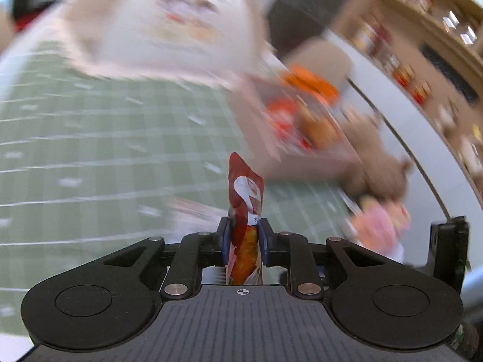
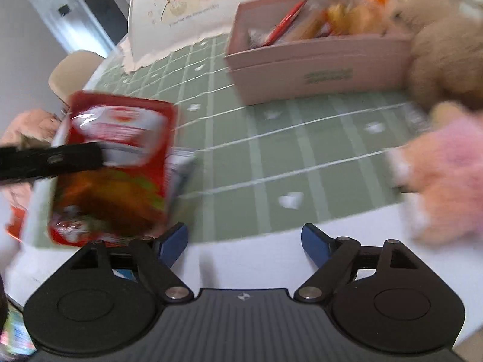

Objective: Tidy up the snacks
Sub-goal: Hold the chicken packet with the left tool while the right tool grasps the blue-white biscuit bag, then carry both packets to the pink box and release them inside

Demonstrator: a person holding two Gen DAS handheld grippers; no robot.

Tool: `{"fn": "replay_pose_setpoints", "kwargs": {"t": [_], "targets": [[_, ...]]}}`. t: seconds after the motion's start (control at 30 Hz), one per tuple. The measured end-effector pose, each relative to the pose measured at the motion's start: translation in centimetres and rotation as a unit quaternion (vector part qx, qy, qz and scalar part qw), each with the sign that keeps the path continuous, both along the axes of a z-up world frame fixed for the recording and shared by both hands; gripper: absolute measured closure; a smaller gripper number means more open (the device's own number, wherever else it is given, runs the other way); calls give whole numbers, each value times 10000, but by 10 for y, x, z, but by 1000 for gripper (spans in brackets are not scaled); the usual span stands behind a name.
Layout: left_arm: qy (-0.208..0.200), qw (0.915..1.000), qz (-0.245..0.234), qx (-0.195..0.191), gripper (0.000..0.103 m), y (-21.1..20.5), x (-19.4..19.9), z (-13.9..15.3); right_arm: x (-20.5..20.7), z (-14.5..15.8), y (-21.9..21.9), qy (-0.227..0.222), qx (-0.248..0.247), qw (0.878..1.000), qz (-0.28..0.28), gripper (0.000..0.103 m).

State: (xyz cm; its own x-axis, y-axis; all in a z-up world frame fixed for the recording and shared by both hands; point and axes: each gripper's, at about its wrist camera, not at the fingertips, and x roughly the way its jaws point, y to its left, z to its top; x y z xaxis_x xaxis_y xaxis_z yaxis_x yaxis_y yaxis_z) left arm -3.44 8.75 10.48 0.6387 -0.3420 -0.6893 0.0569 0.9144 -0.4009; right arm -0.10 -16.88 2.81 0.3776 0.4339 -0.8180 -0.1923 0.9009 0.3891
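Observation:
My left gripper [image 1: 245, 241] is shut on a red snack packet [image 1: 245, 196], held edge-on above the green checked mat [image 1: 90, 135]. The same red packet [image 2: 114, 163] shows in the right wrist view, held up by the left gripper's black finger [image 2: 51, 161] at the left. My right gripper [image 2: 244, 241] is open and empty over the table's near edge. A pink box [image 2: 317, 69] holding several snack packets stands at the back of the mat; it also shows blurred in the left wrist view [image 1: 302, 138].
A brown plush bear [image 2: 446, 57] sits right of the box, and a pink plush toy [image 2: 443, 178] lies near the right edge. A white cartoon-printed chair back [image 2: 181, 9] stands behind the table. Shelves with jars [image 1: 422, 45] line the far wall.

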Motion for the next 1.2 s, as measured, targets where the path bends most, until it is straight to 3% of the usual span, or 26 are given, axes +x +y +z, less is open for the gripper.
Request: {"fn": "replay_pose_setpoints", "kwargs": {"t": [0.07,0.27,0.47,0.57,0.6,0.67,0.77,0.87,0.93,1.03,1.2], "targets": [[-92,9991,404,89,80,33,-10,8,8,0,21,229,98,9997,-10,18],[-19,9918,1244,302,80,100,-34,6,17,0,103,183,-786,9966,150,10],[21,9906,1362,-84,80,117,-45,-9,16,-12,167,-196,-1971,9790,481,0],[43,9919,1247,-228,80,116,-48,-17,10,-11,172,-259,-1921,9779,783,3],[43,9927,1170,-296,80,113,-46,-19,6,-8,170,-307,-1911,9761,986,13],[26,9940,1009,-410,80,105,-46,-20,0,1,159,-388,-2004,9714,1215,21],[-63,9962,681,-534,80,86,-39,-14,-5,25,124,-514,-2005,9726,1057,22],[-306,9961,288,-778,80,63,-25,4,-5,66,74,-761,-1880,9776,555,22],[-594,9924,12,-1081,80,49,-9,25,-5,100,38,-1067,-1794,9779,93,22],[-1214,9842,-420,-1217,80,24,22,64,-6,146,-7,-1692,-1756,9688,-443,22],[-1953,9675,-925,-1314,80,-24,84,124,-13,179,-52,-2294,-1715,9531,-978,21]]}}
